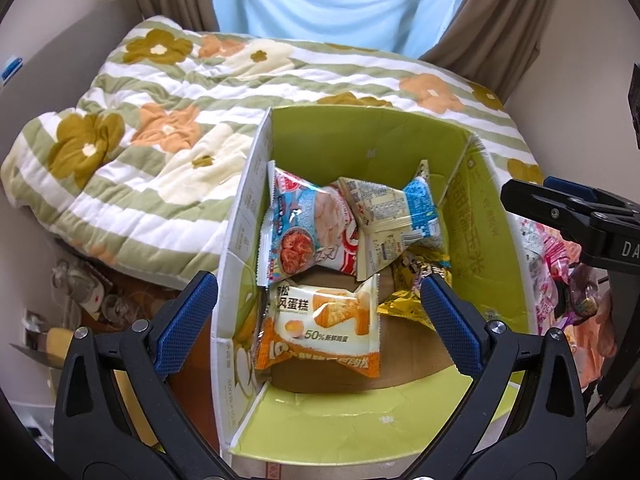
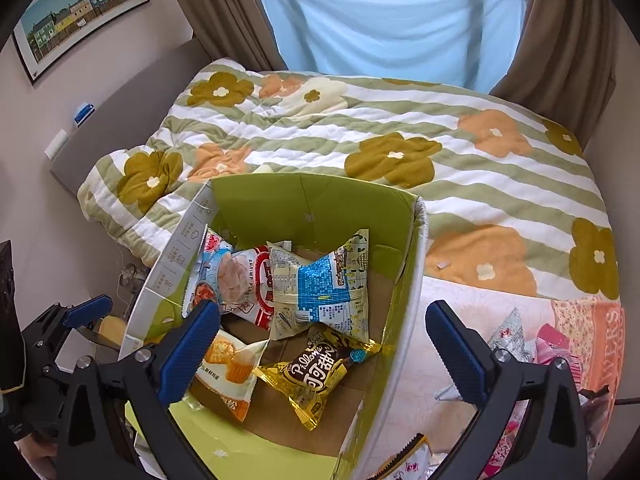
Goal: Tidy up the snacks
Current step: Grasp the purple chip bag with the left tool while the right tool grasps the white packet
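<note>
An open cardboard box with a green inside stands against the bed. In it lie a shrimp chip packet, a blue and cream packet, an orange cake packet and a yellow packet. My left gripper hangs open over the box's near left part with nothing between its fingers. My right gripper is open and empty above the box, over the yellow packet. The shrimp packet and blue packet lie behind it.
A flowered quilt covers the bed behind the box. Loose snacks lie right of the box on a pale cloth: a silver packet, pink packets and another packet near the bottom edge. Clutter sits on the floor to the left.
</note>
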Tool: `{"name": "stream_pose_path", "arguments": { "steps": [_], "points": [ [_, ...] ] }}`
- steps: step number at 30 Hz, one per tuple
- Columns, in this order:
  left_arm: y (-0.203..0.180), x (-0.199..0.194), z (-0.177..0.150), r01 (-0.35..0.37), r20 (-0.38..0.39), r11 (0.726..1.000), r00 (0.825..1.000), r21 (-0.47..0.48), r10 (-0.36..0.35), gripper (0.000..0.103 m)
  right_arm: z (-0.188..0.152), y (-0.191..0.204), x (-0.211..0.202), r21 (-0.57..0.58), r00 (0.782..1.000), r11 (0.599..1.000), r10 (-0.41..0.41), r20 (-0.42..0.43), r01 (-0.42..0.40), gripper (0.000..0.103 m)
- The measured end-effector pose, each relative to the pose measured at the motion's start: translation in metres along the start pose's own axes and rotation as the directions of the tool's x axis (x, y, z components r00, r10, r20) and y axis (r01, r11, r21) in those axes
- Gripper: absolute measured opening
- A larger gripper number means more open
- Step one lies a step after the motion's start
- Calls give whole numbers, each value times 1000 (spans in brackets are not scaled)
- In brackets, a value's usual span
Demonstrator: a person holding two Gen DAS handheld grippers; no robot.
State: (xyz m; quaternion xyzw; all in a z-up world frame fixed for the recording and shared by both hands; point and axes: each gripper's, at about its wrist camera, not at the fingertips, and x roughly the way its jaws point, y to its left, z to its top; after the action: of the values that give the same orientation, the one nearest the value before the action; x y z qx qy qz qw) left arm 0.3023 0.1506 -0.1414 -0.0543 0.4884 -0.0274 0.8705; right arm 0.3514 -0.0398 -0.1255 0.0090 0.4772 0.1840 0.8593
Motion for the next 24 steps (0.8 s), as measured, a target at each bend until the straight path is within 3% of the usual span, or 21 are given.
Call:
{"name": "stream_pose_path", "arguments": {
  "steps": [9,14,24],
  "points": [
    [-36,-10,-1,68,32,993,997,98,-72,101,-24,-15,-41,73,998,997,-39,52,35,103],
    [-72,-33,-6,94,84,984,991,150,-107,101,-48,-40,-84,117,992,991,-78,100,67,103],
    [-174,-71,-55,148,115,975,979,168,-168,101,-122,-111,-182,175,957,968,-215,195,182,103]
  ]
}}
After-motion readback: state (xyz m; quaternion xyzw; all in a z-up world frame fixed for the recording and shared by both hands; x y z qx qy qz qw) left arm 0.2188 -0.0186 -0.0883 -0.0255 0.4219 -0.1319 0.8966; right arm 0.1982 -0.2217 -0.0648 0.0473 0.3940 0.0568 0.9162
